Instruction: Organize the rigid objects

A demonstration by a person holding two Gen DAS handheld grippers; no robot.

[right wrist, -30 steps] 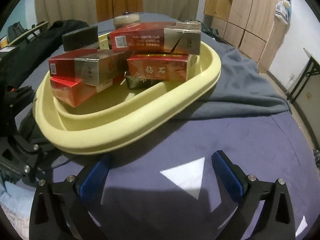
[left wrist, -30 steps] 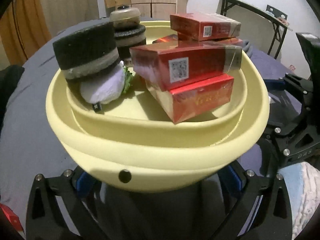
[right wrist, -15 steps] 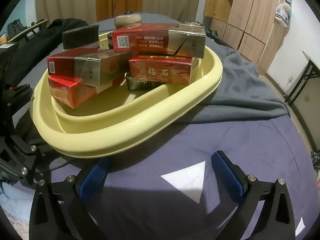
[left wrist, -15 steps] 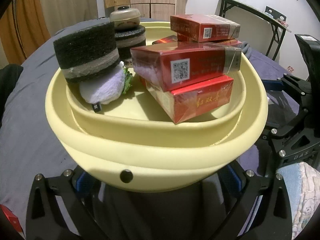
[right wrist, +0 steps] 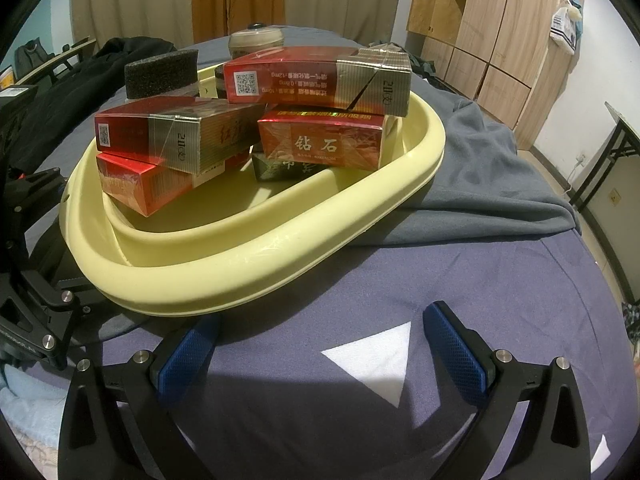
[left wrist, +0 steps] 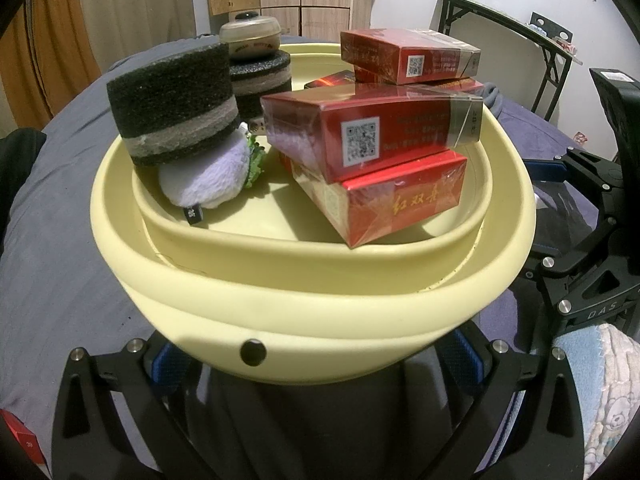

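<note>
Left wrist cam: tight on yellow basin, looking 12 o'clock. Right wrist cam: farther back, same basin at 10 o'clock.

left tool's pads hidden under basin, small red box cut off

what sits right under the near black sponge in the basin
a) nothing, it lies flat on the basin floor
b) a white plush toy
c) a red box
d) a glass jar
b: in the left wrist view the sponge rests on a white plush toy inside the basin, apart from the red boxes.
</note>
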